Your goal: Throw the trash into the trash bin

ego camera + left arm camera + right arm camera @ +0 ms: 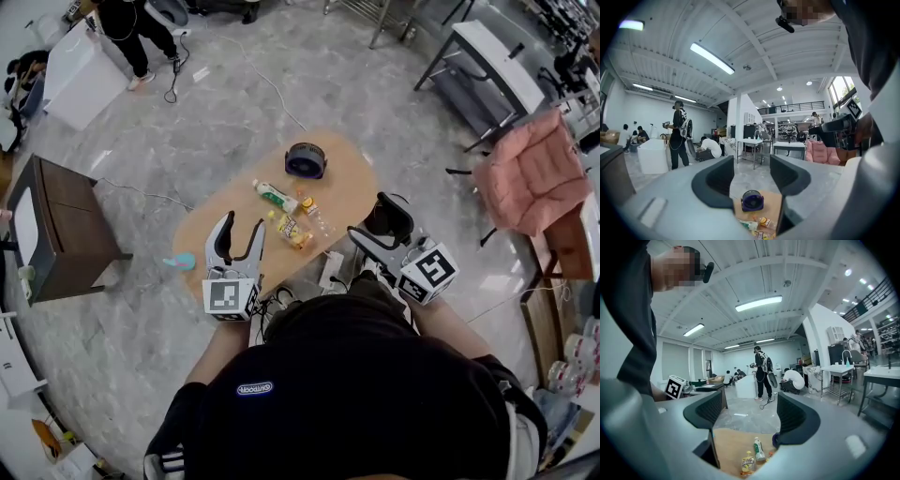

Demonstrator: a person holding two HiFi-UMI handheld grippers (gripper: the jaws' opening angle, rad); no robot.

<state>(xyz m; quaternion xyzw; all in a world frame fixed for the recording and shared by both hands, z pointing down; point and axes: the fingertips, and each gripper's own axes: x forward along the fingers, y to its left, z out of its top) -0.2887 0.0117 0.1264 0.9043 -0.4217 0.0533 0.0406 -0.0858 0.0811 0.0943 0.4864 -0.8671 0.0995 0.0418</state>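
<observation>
A pale wooden oval surface [352,183] stands on the grey marble floor [187,122] in front of the person. The white left gripper [242,225] is above the near left edge of the surface. Its black jaws are wide apart with nothing between them. The white right gripper [387,217] is level with it at the near right edge. Its jaws also stand wide and bare.

A small round dark purple trash bin [306,169] stands upright at the far end of the surface, well apart from both grippers. The trash lies on the surface between the bin and the grippers:
- a plastic bottle with a green and white label [275,196] on its side
- a yellow drink pouch [292,230] nearest the person
- a small clear wrapper with an orange patch [312,208] just beside them
</observation>
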